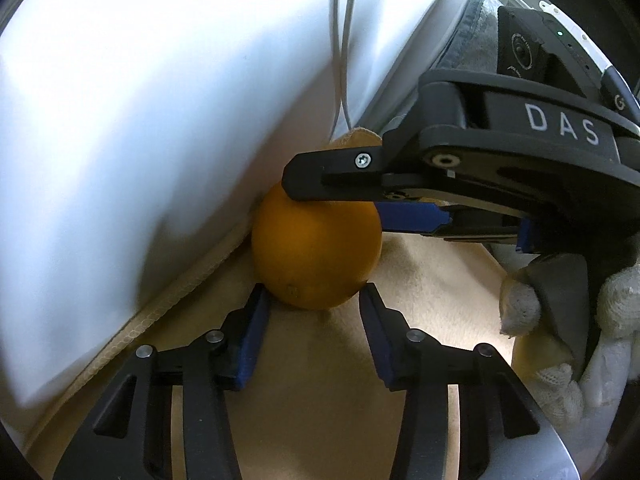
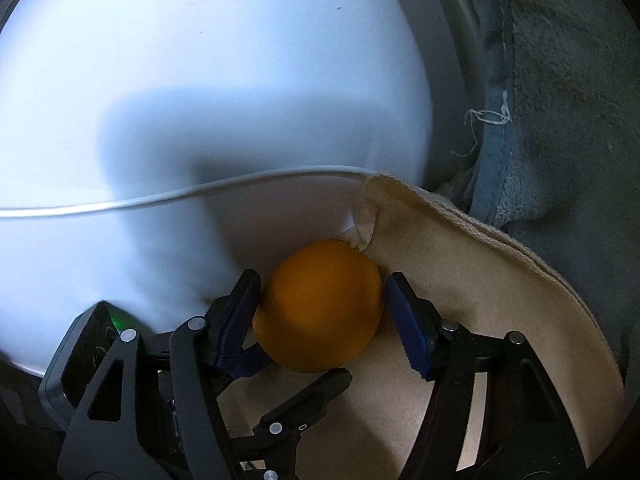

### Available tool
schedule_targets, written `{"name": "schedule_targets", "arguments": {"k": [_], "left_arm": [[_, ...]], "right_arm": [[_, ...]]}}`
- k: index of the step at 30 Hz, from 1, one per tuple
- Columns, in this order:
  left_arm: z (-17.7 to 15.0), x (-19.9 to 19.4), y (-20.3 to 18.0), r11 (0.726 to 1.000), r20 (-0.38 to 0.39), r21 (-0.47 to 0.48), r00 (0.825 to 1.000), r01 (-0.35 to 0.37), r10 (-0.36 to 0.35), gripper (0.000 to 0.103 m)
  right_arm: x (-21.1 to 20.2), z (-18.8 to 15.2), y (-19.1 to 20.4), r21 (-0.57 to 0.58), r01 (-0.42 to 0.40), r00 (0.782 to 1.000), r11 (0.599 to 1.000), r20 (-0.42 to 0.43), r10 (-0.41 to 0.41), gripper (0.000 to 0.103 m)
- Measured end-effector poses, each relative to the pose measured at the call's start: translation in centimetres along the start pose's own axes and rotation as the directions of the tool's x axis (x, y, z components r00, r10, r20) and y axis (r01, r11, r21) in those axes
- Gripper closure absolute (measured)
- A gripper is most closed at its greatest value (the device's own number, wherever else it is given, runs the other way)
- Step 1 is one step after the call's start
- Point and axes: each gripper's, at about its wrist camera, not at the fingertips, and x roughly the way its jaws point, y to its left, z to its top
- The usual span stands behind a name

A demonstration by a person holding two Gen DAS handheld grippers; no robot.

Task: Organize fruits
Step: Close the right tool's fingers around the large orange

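Orange [image 2: 320,306] sits between the open right hand-held gripper [image 2: 324,312] fingers.

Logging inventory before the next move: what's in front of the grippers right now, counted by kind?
Round orange fruit: 1
Beige cloth mat with stitched edge: 1
Grey-blue fleece towel: 1
White cable: 1
Black two-finger grippers with blue pads: 2, left gripper and right gripper
Total: 6
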Motion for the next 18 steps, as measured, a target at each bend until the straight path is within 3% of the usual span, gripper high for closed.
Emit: {"name": "schedule_targets", "arguments": {"k": [18], "left_arm": [[-0.3,-0.9,-1.3,0.999,0.009,0.044,1.0,0.016,-0.016,0.06]], "right_arm": [[0.0,-1.8,1.7,-0.057,0.018,0.999,0.998,0.036,-0.016,0.035]]}}
